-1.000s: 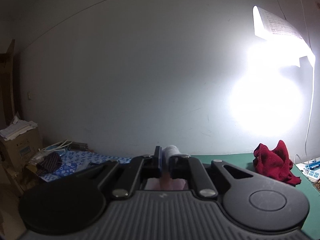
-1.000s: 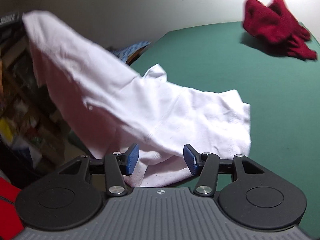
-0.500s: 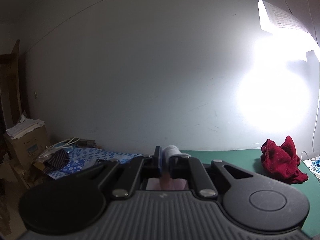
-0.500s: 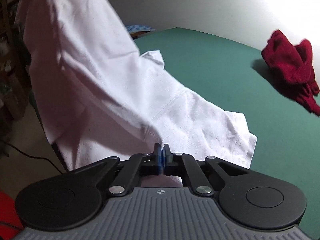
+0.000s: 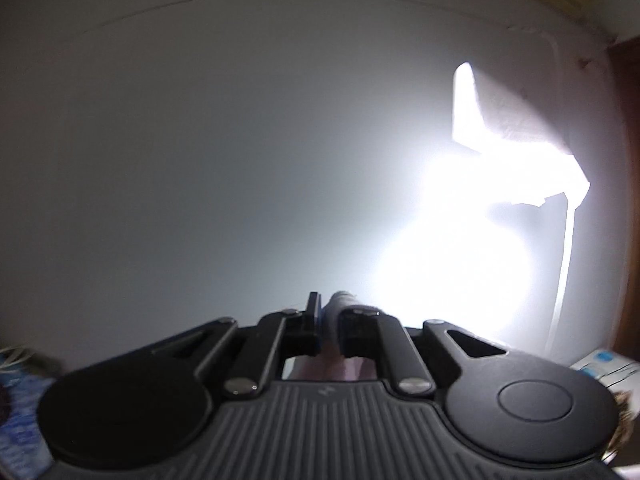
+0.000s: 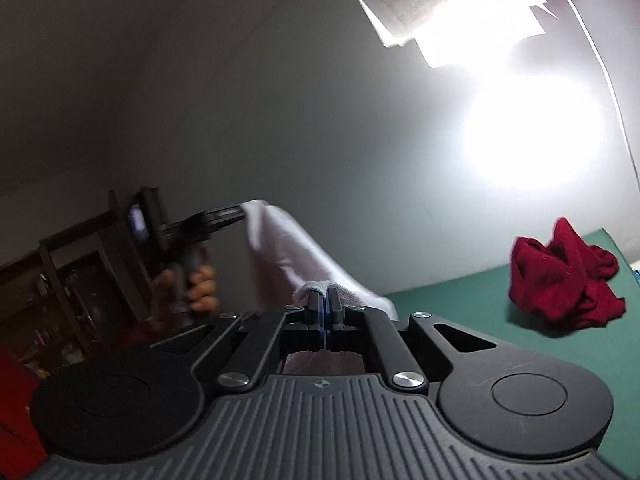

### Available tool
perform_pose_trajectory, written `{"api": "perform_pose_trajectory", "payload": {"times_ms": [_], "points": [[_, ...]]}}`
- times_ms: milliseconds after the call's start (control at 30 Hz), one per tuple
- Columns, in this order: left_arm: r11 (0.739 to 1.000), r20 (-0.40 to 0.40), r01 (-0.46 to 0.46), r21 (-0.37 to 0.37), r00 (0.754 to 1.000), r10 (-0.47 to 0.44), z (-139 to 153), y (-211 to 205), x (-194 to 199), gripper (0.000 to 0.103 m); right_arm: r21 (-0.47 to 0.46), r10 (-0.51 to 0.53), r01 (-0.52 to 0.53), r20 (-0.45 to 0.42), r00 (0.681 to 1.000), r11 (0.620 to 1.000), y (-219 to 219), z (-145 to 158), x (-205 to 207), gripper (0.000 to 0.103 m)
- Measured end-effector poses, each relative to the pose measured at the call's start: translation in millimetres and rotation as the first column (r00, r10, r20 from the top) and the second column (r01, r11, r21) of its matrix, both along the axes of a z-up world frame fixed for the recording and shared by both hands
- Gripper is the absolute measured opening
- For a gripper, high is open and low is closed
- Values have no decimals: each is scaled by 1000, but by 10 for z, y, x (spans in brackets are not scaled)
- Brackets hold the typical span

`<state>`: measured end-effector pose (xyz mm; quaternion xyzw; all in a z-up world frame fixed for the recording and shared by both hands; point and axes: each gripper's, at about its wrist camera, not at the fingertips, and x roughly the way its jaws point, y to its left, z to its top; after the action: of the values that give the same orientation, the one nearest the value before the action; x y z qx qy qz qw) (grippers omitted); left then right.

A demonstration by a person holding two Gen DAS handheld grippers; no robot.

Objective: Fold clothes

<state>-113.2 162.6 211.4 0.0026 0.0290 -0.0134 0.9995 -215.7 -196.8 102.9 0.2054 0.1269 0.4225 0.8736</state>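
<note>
On my left, a hand (image 6: 196,286) holds the left claw (image 6: 236,213) raised, pinching one end of the white garment (image 6: 288,248). The cloth stretches in the air across to my right claw (image 6: 325,300), pressed tight on its other end. Farther right, a red garment (image 6: 560,280) lies crumpled on the green tabletop (image 6: 480,312).

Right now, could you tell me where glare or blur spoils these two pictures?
Left wrist view: glare from the lamp whitens the wall on the right, and the lower left corner is smeared. Right wrist view: the same lamp burns out the upper right; the left gripper looks blurred, while the red cloth stays fairly sharp.
</note>
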Motion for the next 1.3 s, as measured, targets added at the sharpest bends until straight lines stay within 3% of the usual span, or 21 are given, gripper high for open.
{"api": "perform_pose_trajectory", "payload": {"times_ms": [33,100,200,300,367,433,500,533,567,600,667,767,833,967,1100,1200,1233,1267,1300], "points": [[1000,-12,24,-5,1000,-24,12,-31,138,35,13,17,-17,5,1000,1000,109,34,-56,1],[998,-61,63,3,996,-62,-119,-107,376,53,25,78,-77,-34,996,997,490,-84,-66,1],[990,-180,129,49,976,-119,-507,-244,689,54,-29,137,-142,-126,982,989,1144,-432,9,1],[976,-347,187,113,928,-137,-1084,-337,898,56,-155,155,-193,-229,961,969,1811,-840,92,4],[967,-435,208,148,892,-125,-1431,-298,920,58,-228,149,-225,-307,940,947,2130,-1084,199,14],[969,-475,207,135,872,-120,-1595,-81,745,60,-256,131,-248,-401,906,934,2340,-1284,331,15],[971,-514,204,122,850,-114,-1760,136,571,74,-233,126,-249,-442,888,940,2320,-1301,448,24],[972,-534,203,116,838,-112,-1842,244,484,81,-231,115,-235,-439,891,944,2262,-1261,493,41],[973,-553,202,109,826,-109,-1924,352,397,96,-232,93,-205,-418,904,951,2168,-1201,533,55],[974,-571,200,103,814,-107,-2007,461,310,98,-243,65,-171,-393,917,955,2044,-1133,567,60],[976,-608,196,90,787,-102,-2171,678,136,93,-266,7,-102,-339,941,958,1788,-996,633,63],[979,-660,189,71,745,-96,-2418,1003,-125,98,-323,-106,8,-287,952,946,1571,-905,809,64],[982,-691,179,52,717,-94,-2572,1174,-304,99,-375,-131,24,-263,956,927,1581,-866,992,64],[994,-719,93,-65,686,-111,-2761,958,-721,100,-537,-56,-13,-112,992,843,1985,-901,1356,64],[986,-745,0,-166,655,-125,-2955,732,-1118,101,-606,116,-142,-82,990,782,2392,-1049,1690,64],[989,-771,-83,-122,636,-42,-3150,483,-1178,101,-689,128,-139,-66,989,712,2683,-1278,1893,64],[988,-779,-113,-110,626,-15,-3213,424,-1173,97,-718,115,-120,-56,992,686,2759,-1347,1958,54],[985,-789,-139,-100,615,6,-3273,365,-1166,89,-738,96,-104,-53,994,667,2711,-1397,1924,20],[983,-800,-155,-98,600,15,-3321,305,-1152,62,-725,80,-108,-73,994,680,2644,-1391,1959,10]]}}
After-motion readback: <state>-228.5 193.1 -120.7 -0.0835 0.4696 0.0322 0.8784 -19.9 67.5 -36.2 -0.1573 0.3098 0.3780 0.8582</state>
